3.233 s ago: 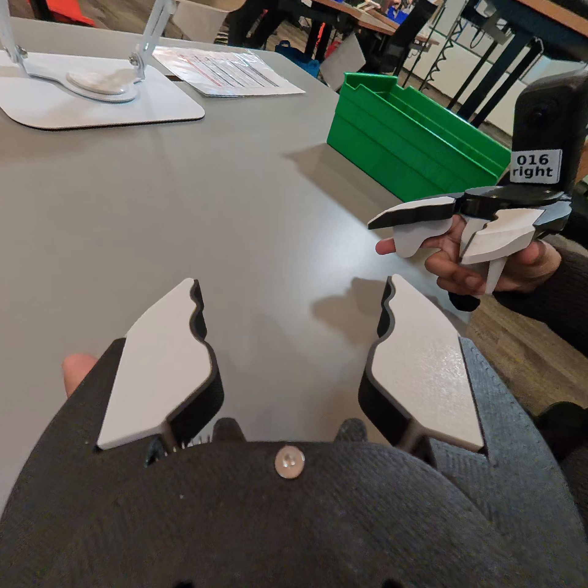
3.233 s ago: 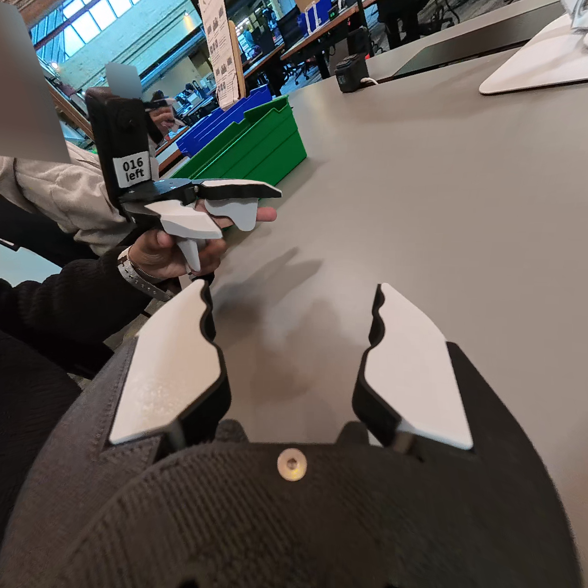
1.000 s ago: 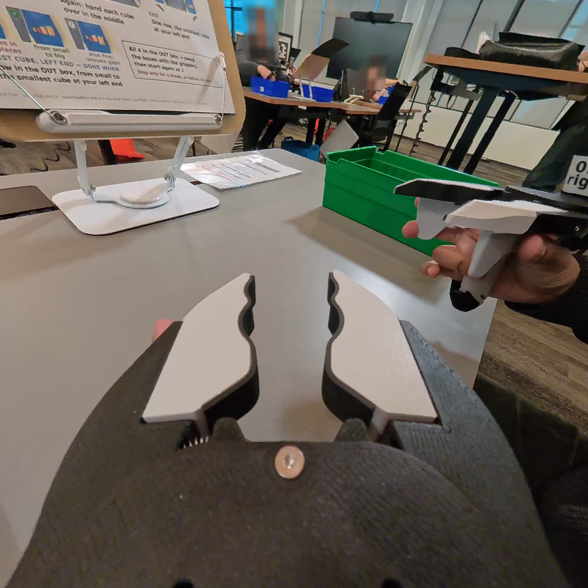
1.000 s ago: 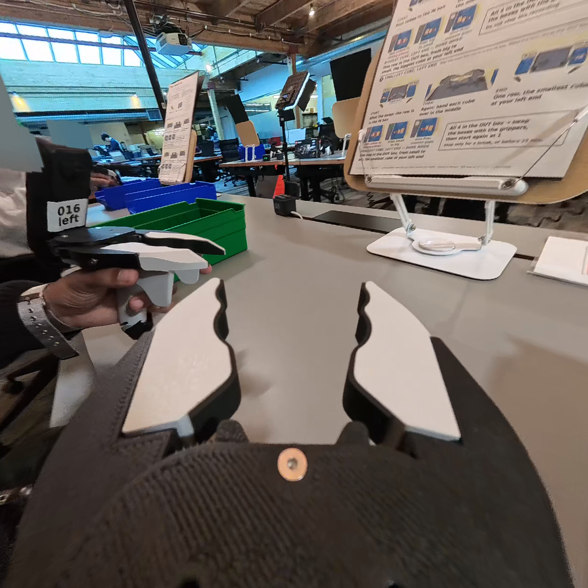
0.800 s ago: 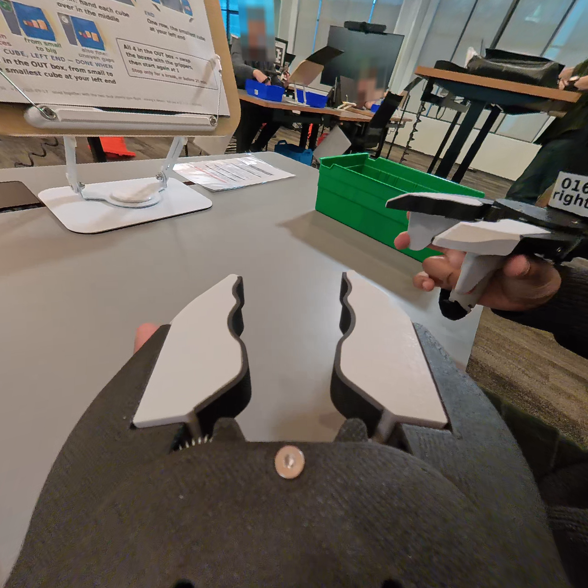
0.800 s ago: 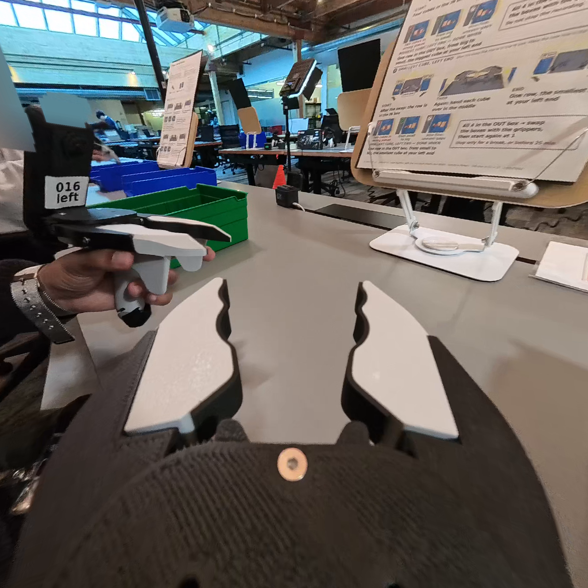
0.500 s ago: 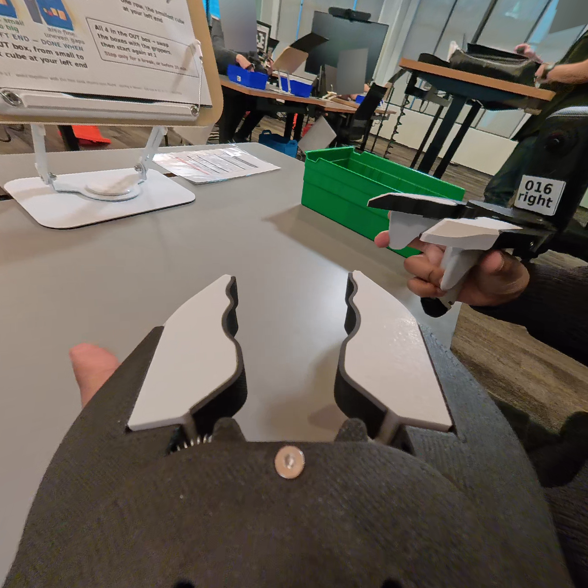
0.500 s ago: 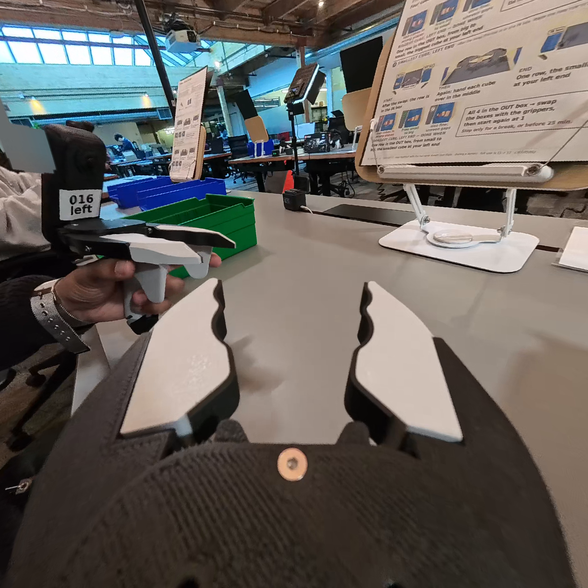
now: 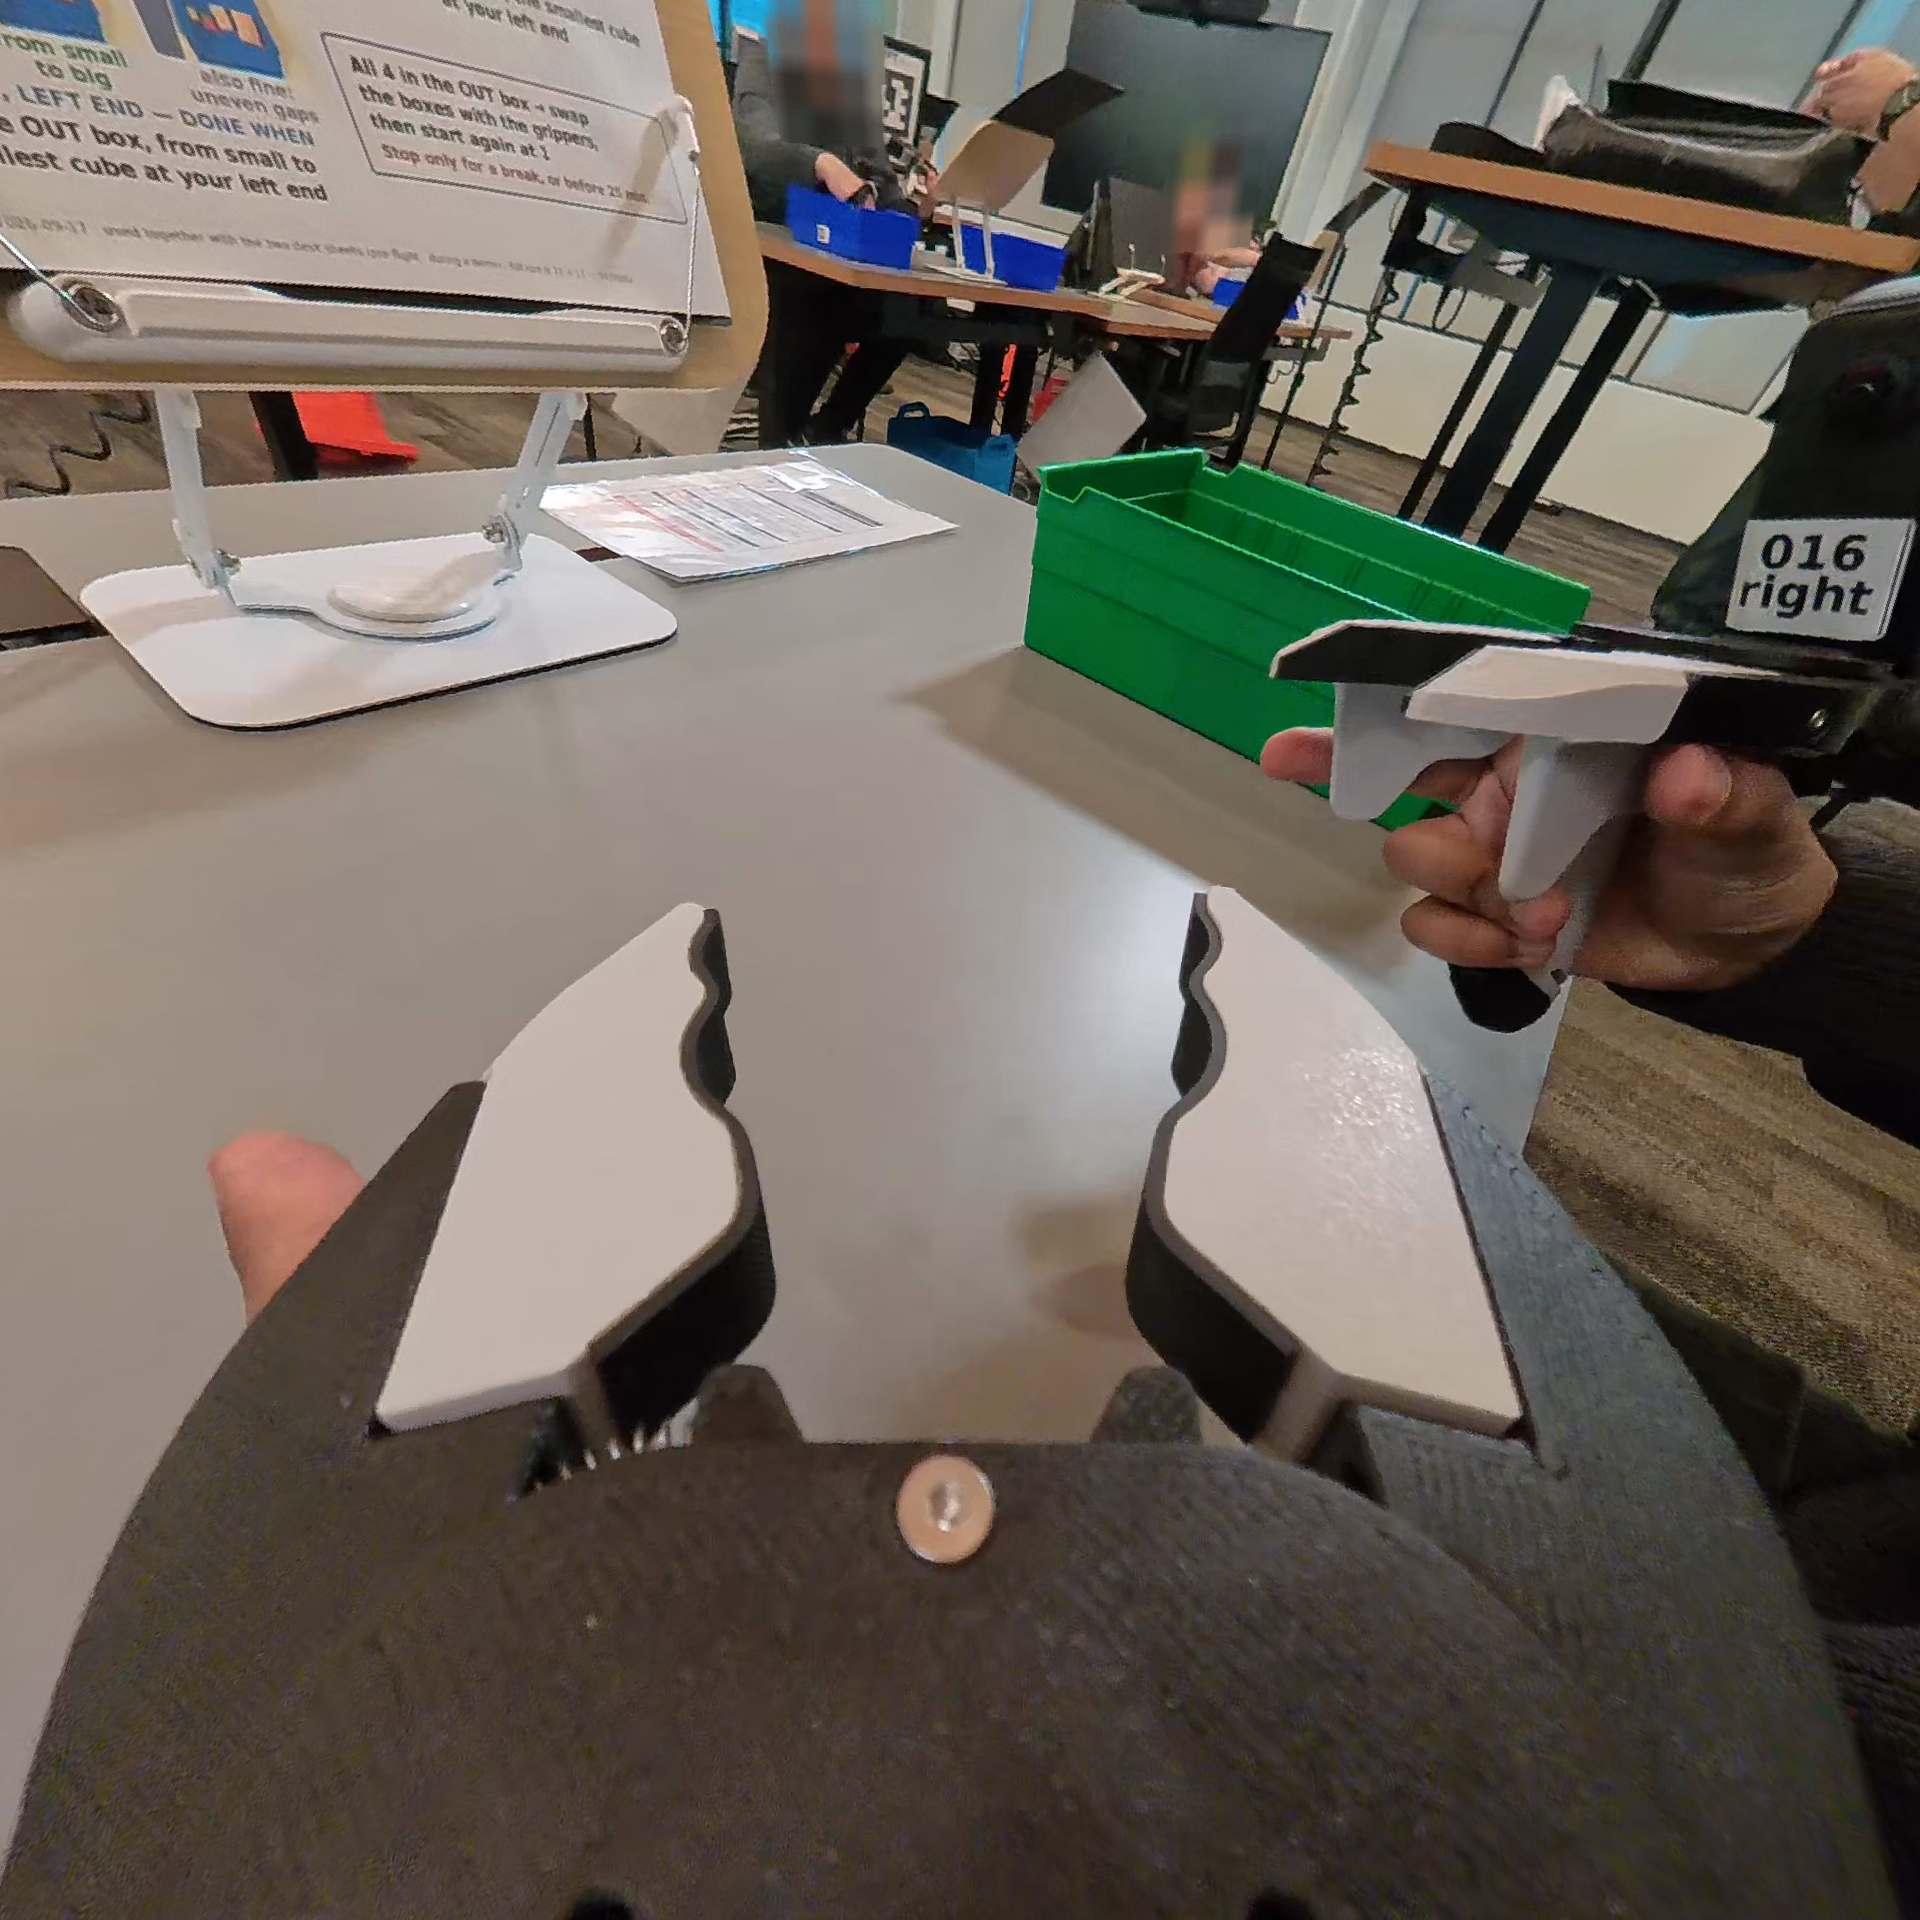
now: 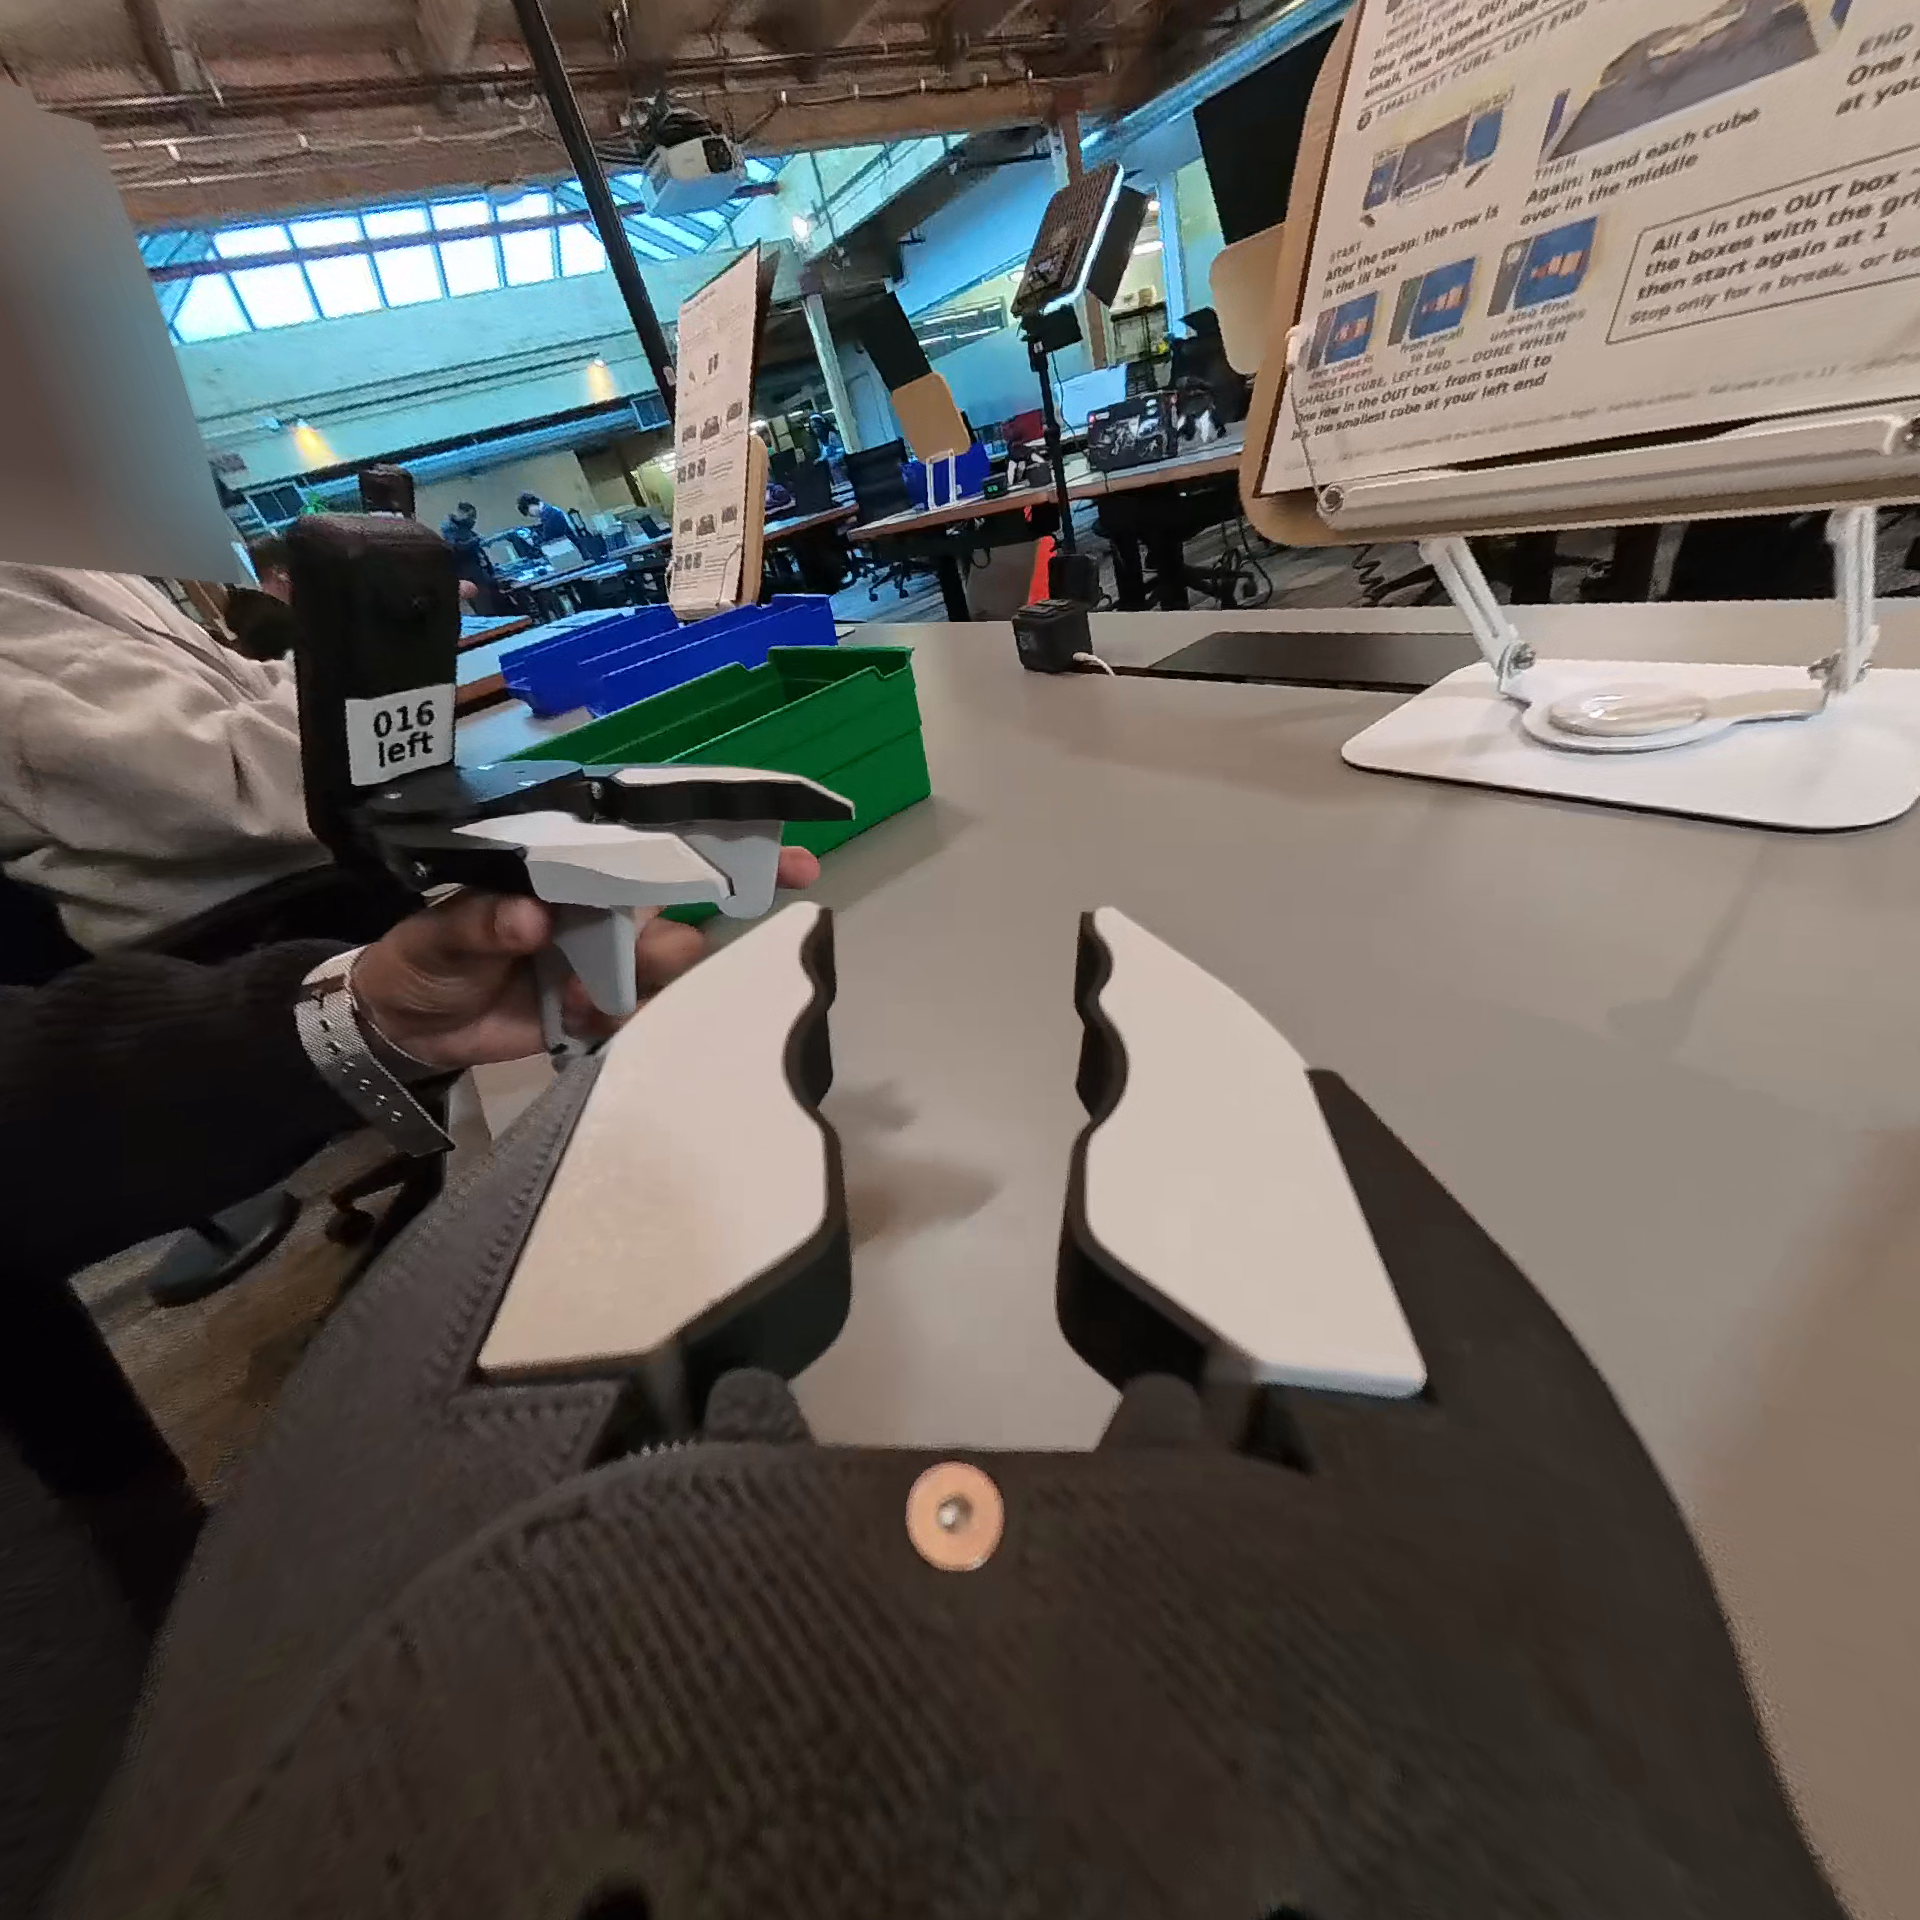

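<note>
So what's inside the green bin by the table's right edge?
The green bin shows only bare ribbed inner walls at its far end; its near wall hides the floor, so any contents there can't be seen.

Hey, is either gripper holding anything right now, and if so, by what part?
Nothing is held. The left gripper and the right gripper both hover open over the bare grey table, with only tabletop showing between their fingers.

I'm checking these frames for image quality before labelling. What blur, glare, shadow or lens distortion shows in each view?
Left wrist view: wide-angle bending at the edges; a glare patch on the right finger of the left gripper; soft shadow on the grey table beside the green bin.
Right wrist view: the right gripper looks slightly motion-blurred; bright skylights; mosaic patch at upper left.
</note>
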Motion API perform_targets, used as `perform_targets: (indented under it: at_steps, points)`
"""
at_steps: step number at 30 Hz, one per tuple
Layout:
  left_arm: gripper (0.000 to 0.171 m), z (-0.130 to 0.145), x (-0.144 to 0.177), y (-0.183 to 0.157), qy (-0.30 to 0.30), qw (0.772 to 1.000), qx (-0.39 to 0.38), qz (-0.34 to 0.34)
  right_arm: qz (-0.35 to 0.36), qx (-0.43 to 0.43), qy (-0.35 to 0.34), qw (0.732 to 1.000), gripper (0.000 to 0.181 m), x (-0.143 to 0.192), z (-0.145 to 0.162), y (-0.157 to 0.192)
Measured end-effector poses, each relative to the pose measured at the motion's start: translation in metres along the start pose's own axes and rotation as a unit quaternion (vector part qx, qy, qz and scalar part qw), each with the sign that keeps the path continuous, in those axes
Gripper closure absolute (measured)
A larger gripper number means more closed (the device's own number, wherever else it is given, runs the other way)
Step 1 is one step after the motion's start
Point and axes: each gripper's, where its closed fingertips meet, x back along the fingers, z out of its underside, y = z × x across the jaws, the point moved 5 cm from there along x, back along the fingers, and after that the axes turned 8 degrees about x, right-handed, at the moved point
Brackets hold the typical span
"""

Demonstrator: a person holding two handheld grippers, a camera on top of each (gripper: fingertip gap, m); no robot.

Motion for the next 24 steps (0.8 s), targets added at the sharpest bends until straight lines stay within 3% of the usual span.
perform_targets:
  at_steps: [9, 13, 16, 19, 24]
  points:
    - [0.086, 0.001, -0.001, 0.001, 0.004, 1.000, 0.013, 0.002, 0.015, 0.012, 0.019, 1.000, 0.130, -0.003, 0.006, -0.003]
    - [0.087, 0.002, -0.001, 0.002, 0.007, 1.000, 0.014, 0.001, 0.064, 0.065, -0.015, 0.996, 0.138, 0.013, -0.031, -0.013]
    - [0.089, 0.002, -0.001, 0.001, 0.005, 1.000, 0.015, 0.001, 0.135, 0.108, -0.030, 0.985, 0.138, 0.046, -0.074, -0.036]
    - [0.090, 0.002, 0.000, 0.000, 0.004, 1.000, 0.018, 0.002, 0.240, 0.122, 0.023, 0.963, 0.126, 0.095, -0.096, -0.085]
    - [0.091, 0.004, -0.002, -0.002, 0.009, 0.999, 0.029, 0.013, 0.363, 0.031, 0.160, 0.917, 0.115, 0.194, -0.093, -0.185]
